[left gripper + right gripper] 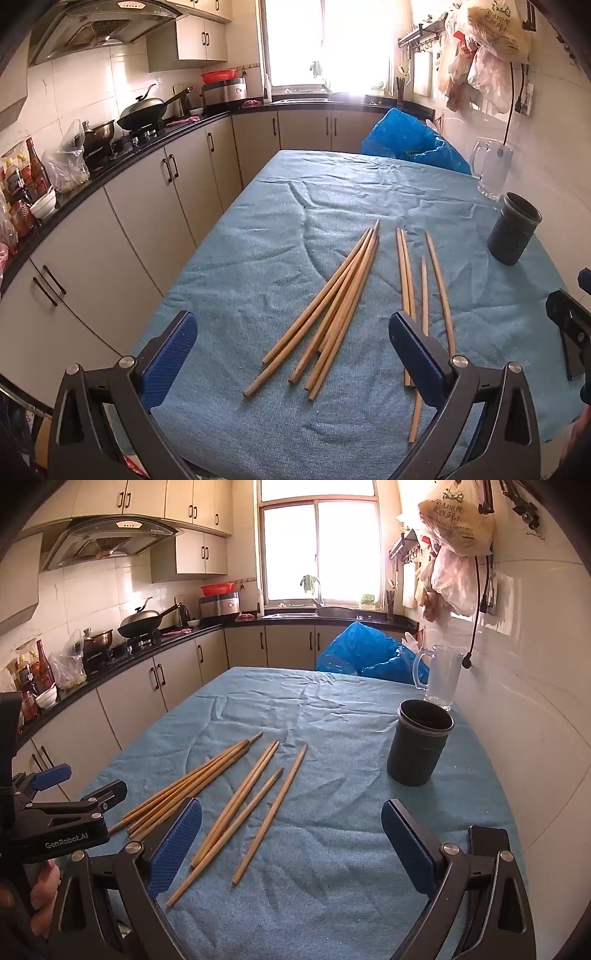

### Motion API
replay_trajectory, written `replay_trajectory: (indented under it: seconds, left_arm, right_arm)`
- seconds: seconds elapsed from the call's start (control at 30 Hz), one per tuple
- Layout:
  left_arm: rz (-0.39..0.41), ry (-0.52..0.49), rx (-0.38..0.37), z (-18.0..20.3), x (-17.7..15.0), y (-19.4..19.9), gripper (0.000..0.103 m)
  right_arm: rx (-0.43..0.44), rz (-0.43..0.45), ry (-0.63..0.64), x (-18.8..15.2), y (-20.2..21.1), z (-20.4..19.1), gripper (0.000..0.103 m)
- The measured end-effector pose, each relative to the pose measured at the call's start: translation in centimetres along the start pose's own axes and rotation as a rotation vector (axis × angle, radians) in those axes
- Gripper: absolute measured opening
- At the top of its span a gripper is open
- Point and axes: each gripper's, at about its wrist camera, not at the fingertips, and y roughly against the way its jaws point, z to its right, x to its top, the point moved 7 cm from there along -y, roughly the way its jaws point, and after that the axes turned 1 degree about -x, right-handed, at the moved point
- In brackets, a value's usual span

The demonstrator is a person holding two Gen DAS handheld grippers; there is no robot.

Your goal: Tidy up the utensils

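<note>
Several wooden chopsticks (332, 310) lie loose on the blue cloth-covered table (258, 258): a fanned bundle on the left and a few more (424, 288) to its right. They also show in the right wrist view (236, 805). A dark perforated utensil holder (513, 229) stands upright and empty at the right (419, 744). My left gripper (291, 354) is open, its fingers either side of the bundle's near ends, above the cloth. My right gripper (291, 845) is open and empty, right of the chopsticks and in front of the holder.
A clear glass mug (441, 675) stands behind the holder by the tiled wall. A blue plastic bag (362, 653) sits at the table's far end. A counter with a wok (142, 110) and bottles runs along the left.
</note>
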Motion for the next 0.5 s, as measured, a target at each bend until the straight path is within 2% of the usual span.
replay_trajectory:
  seconds: [0.5]
  left_arm:
    - [-0.004,-0.002,0.002,-0.05,-0.34,-0.25,0.103]
  right_arm:
    - [0.004,-0.015,-0.003,-0.35,-0.57,-0.28,0.1]
